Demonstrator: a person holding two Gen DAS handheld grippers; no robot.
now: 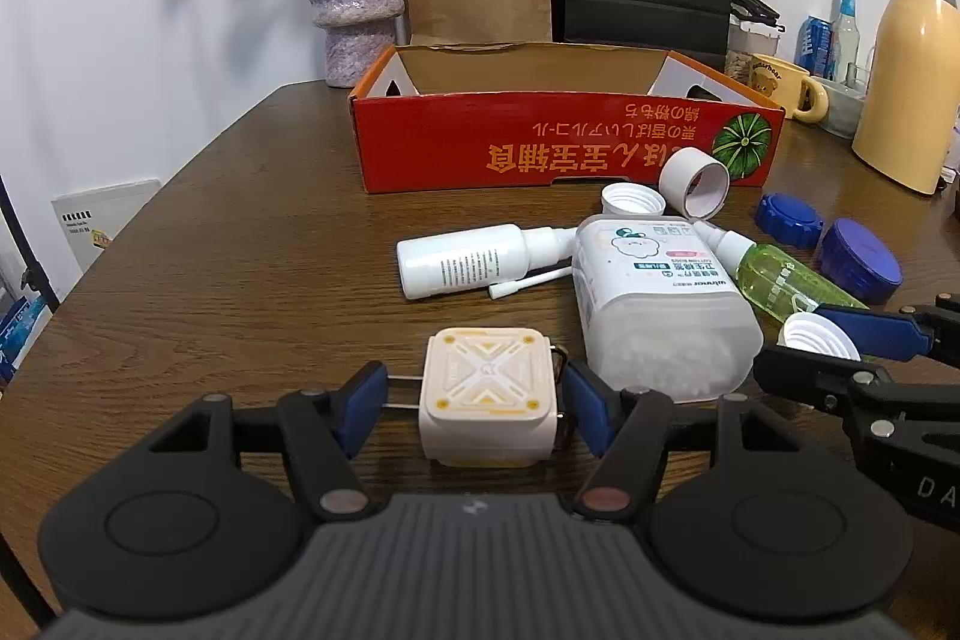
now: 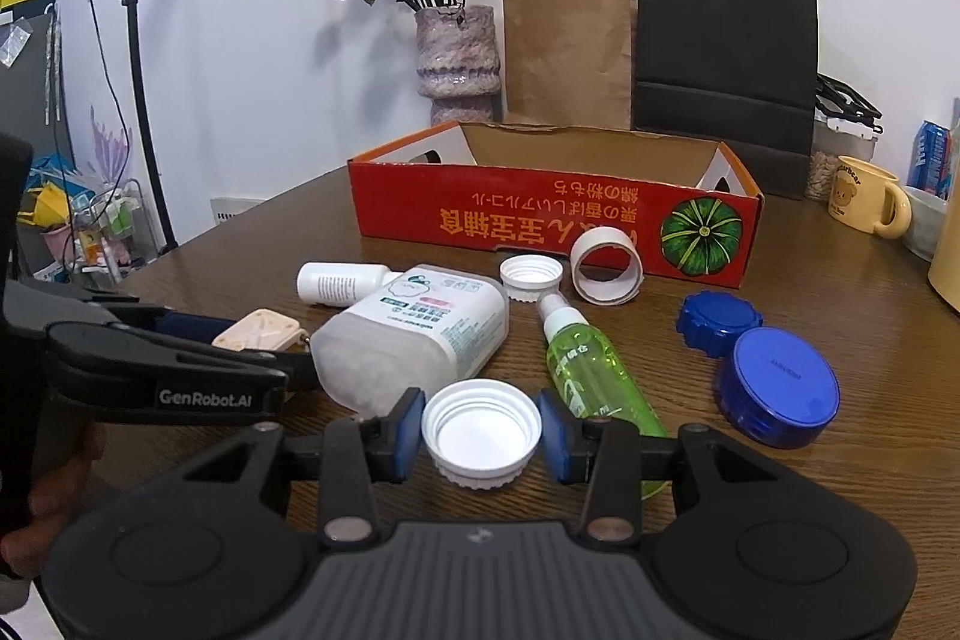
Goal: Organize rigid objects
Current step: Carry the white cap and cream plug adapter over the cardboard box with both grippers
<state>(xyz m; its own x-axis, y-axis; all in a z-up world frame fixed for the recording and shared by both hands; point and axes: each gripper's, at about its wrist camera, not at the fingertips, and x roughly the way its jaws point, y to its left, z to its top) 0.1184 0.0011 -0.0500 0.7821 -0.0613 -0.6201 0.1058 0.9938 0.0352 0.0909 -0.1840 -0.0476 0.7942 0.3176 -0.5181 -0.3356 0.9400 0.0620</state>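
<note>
**Q:** Left gripper (image 1: 474, 394) has the cream square block (image 1: 487, 397) sitting between its pads, but they don't look tight. Why?

**A:** Looks like it's mid-grab near the table's (image 1: 240, 250) front edge, jaws not clamped yet. Right gripper (image 2: 480, 435) is pinching a white cap (image 2: 481, 433) by its rim, probably so both can go into the red box (image 1: 564, 142) at the back edge.

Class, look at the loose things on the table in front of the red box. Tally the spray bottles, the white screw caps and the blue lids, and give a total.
Spray bottles: 2
White screw caps: 2
Blue lids: 2
Total: 6
</note>
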